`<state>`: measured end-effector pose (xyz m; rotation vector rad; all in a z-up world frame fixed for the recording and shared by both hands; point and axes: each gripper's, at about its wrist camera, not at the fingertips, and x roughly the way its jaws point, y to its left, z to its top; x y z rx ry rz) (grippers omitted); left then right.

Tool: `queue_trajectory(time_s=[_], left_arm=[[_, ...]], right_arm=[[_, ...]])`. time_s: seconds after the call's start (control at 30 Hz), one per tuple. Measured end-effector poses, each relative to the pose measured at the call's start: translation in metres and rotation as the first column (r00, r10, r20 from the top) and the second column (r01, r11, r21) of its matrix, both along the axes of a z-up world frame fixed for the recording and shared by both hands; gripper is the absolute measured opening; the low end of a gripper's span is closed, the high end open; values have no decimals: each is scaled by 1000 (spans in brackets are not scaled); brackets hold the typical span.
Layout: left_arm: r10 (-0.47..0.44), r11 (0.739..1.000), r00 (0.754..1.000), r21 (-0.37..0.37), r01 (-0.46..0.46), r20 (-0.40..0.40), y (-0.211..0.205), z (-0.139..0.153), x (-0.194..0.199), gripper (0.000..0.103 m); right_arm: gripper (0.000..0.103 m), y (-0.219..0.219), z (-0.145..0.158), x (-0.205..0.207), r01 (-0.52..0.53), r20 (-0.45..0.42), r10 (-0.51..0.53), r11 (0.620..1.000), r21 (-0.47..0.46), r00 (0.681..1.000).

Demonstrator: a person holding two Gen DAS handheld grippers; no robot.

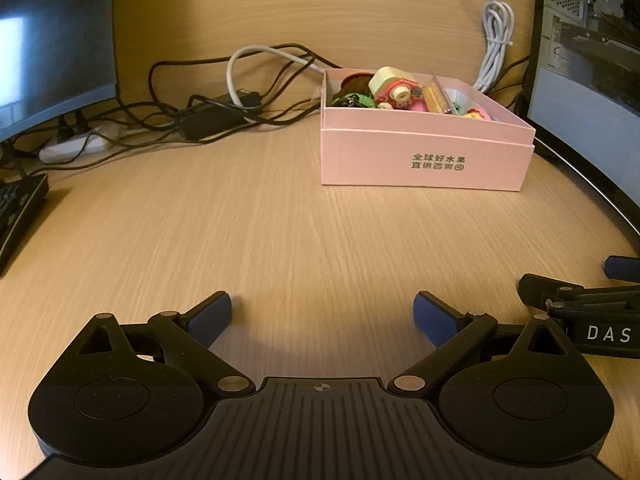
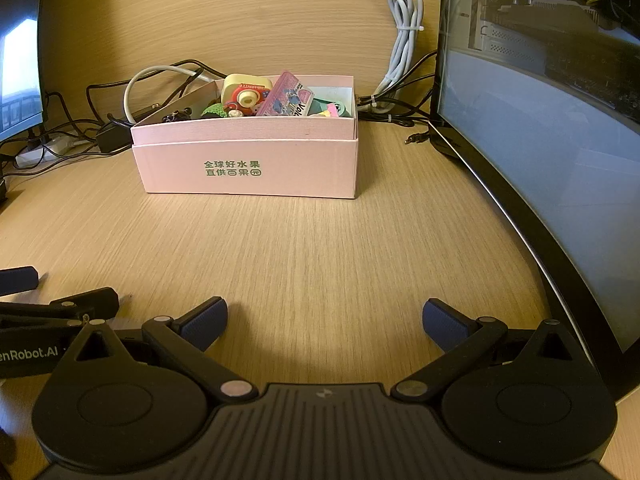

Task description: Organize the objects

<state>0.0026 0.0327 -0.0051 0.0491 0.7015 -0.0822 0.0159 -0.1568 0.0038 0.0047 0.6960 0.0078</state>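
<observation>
Wood-grain desk [image 1: 280,232] runs bare beneath both tongs. Left gripper [image 1: 322,316] and right gripper [image 2: 324,322] each gape wide, holding nothing, side by side. Ahead sits one pink box [image 2: 248,168], heaped with small toys, including one yellow toy camera [image 2: 246,94]. Nothing loose remains on the visible desk, so sorting looks finished. Behind it: one bundled white cable [image 2: 404,40], tangled black cords.
</observation>
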Motion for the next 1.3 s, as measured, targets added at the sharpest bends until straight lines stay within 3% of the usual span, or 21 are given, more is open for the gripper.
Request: queue_trajectory(time_s=[1.3], left_arm=[[3,1000,1000,-6,-3,8,1,-2,-4,100]], right_arm=[[103,0,0,1,0,0,0,1000,0,1000]])
